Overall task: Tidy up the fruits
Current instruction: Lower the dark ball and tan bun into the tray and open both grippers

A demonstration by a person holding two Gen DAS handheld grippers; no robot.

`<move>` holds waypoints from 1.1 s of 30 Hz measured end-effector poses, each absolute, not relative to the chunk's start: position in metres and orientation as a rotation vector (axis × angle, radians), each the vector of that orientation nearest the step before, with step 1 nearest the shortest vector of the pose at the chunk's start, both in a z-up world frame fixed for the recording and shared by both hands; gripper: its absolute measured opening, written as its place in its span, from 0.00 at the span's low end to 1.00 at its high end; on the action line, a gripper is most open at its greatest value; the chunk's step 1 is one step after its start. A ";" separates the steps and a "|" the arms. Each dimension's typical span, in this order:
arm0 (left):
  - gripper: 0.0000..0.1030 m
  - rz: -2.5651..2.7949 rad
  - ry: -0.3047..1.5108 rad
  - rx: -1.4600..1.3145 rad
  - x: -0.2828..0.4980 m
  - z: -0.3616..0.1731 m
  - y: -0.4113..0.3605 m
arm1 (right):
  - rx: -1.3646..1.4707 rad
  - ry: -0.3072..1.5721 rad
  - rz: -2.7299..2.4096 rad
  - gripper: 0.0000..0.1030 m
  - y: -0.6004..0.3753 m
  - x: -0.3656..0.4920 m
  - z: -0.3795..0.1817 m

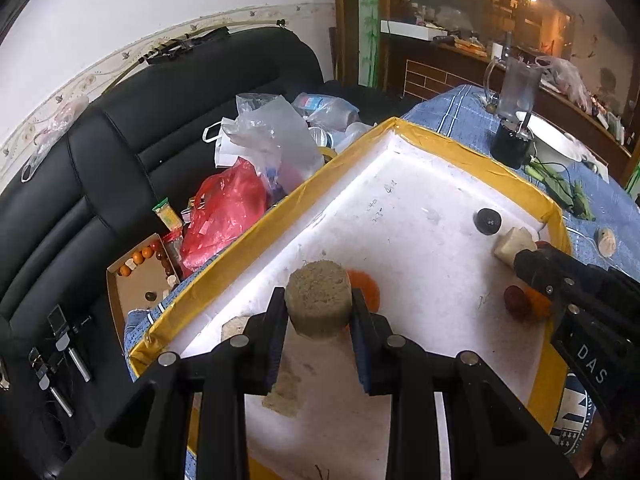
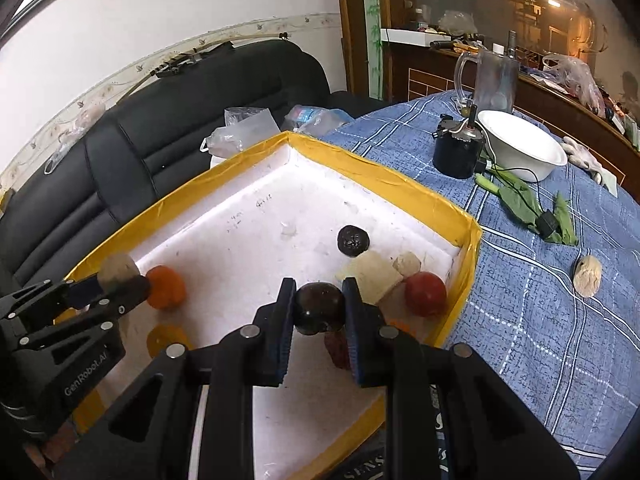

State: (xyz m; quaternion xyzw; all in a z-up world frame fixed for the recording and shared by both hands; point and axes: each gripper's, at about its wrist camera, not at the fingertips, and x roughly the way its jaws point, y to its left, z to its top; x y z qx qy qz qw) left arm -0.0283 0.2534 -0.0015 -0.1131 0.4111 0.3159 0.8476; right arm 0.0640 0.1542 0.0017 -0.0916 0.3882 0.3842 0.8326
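Both claws are over the white foam tray [image 2: 248, 208] with its yellow taped rim, which sits on the blue checked bench [image 2: 520, 300].

The left claw [image 1: 319, 308] is clamped on a tan, rough-skinned round fruit [image 1: 318, 300], its two fingers pressing either side, held above the tray floor near the tray's left wall. Just behind that fruit an orange [image 1: 366, 286] rests on the foam.

The right claw [image 2: 319, 314] is closed tight on a dark, glossy plum-like fruit [image 2: 319, 306], gripped above the tray near its right wall. Close beside it, toward the tray's right corner, lie a red fruit [image 2: 425, 293], a pale cream block [image 2: 372, 276] and a smaller beige piece [image 2: 407, 263]. A black wrinkled ball [image 2: 353, 241] sits alone further back in the tray, near the far right wall.

Outside the tray, on the bench beyond its right wall, stand a white bowl [image 2: 524, 152], a clear jug [image 2: 494, 80] and a small black pot [image 2: 456, 156], with green leaves [image 2: 516, 200] and a tan lump [image 2: 587, 274] lying nearer. Past the tray's left wall, a black sofa [image 1: 100, 152] carries plastic bags [image 1: 264, 132].
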 end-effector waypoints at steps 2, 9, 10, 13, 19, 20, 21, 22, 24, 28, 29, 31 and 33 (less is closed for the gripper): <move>0.28 0.667 0.863 -0.229 -0.029 -0.002 0.252 | -0.192 0.825 0.814 0.25 0.154 0.065 0.001; 0.28 0.663 0.853 -0.216 -0.030 -0.002 0.246 | -0.189 0.813 0.812 0.25 0.155 0.066 0.002; 0.28 0.661 0.852 -0.215 -0.030 -0.002 0.246 | -0.189 0.812 0.812 0.25 0.156 0.066 0.003; 0.28 0.660 0.846 -0.215 -0.031 -0.002 0.247 | -0.188 0.809 0.810 0.25 0.159 0.068 0.003; 0.28 0.660 0.841 -0.226 -0.033 -0.003 0.249 | -0.201 0.810 0.817 0.25 0.166 0.069 -0.001; 0.28 0.660 0.841 -0.227 -0.033 -0.003 0.249 | -0.201 0.812 0.818 0.25 0.167 0.069 -0.002; 0.28 0.659 0.840 -0.229 -0.033 -0.003 0.250 | -0.203 0.812 0.814 0.25 0.167 0.069 -0.003; 0.29 0.660 0.840 -0.230 -0.033 -0.003 0.250 | -0.203 0.812 0.812 0.25 0.168 0.070 -0.004; 0.28 0.659 0.837 -0.232 -0.033 -0.003 0.251 | -0.220 0.805 0.806 0.26 0.170 0.070 -0.005; 0.29 0.671 0.821 -0.235 -0.033 -0.003 0.254 | -0.249 0.785 0.790 0.29 0.173 0.070 -0.006; 0.29 0.673 0.818 -0.243 -0.033 -0.003 0.256 | -0.260 0.776 0.779 0.33 0.174 0.070 -0.006; 0.32 0.675 0.804 -0.260 -0.033 -0.002 0.259 | -0.278 0.760 0.772 0.65 0.176 0.069 -0.006; 0.49 0.690 0.799 -0.250 -0.032 -0.001 0.260 | -0.275 0.746 0.783 0.66 0.175 0.068 -0.004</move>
